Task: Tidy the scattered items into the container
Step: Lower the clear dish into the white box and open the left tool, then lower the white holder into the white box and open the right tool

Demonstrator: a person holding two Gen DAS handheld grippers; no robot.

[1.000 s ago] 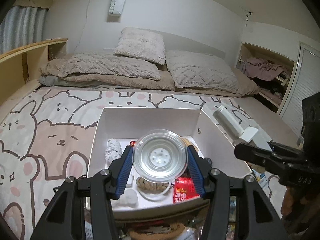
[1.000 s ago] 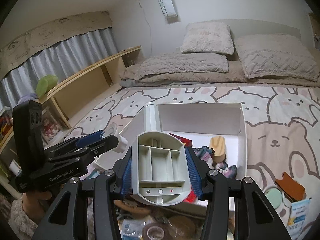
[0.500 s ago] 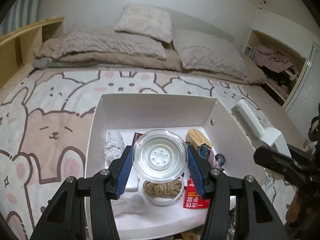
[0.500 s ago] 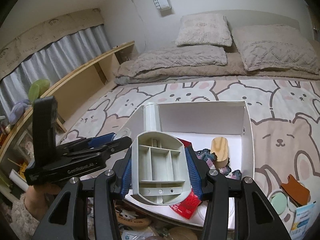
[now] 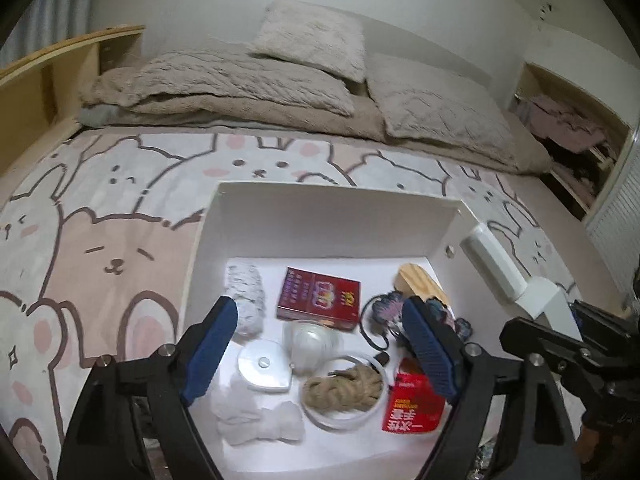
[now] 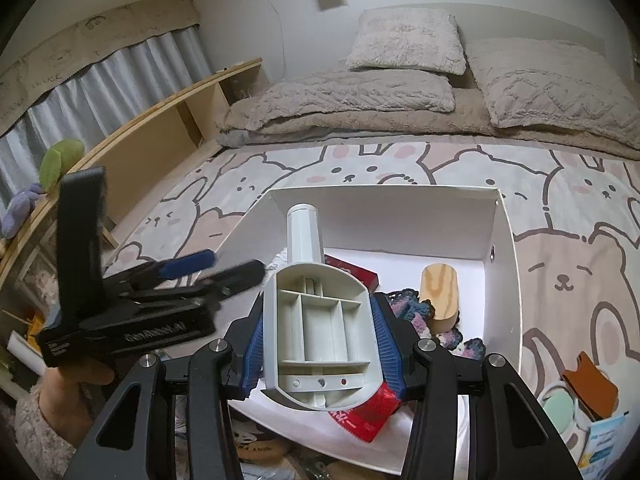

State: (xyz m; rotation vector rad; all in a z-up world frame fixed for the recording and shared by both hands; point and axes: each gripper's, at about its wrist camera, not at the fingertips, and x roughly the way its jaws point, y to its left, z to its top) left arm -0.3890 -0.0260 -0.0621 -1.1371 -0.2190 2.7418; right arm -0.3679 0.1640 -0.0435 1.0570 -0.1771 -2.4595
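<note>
The white open box (image 5: 320, 216) sits on the bear-print rug. My left gripper (image 5: 320, 350) is open and empty above its near half. A clear round plastic dish (image 5: 310, 344) lies blurred in the box below it, next to a white heart-shaped case (image 5: 264, 368). My right gripper (image 6: 318, 346) is shut on a white plastic scoop-like holder (image 6: 320, 336) with a long handle, held over the box's near edge (image 6: 508, 240). The same holder shows at the right in the left wrist view (image 5: 508, 272).
The box holds a dark red packet (image 5: 318, 298), a coiled rope in a clear ring (image 5: 344, 390), a red packet (image 5: 412, 404), a wooden block (image 5: 420, 284), white crumpled tissue (image 5: 256, 416) and crochet pieces (image 6: 408, 304). Loose items (image 6: 588, 396) lie on the rug at right. Bedding lies behind.
My left gripper opened and let go of the clear dish, which dropped into the box. Both grippers moved forward over the box; the right one still holds the holder.
</note>
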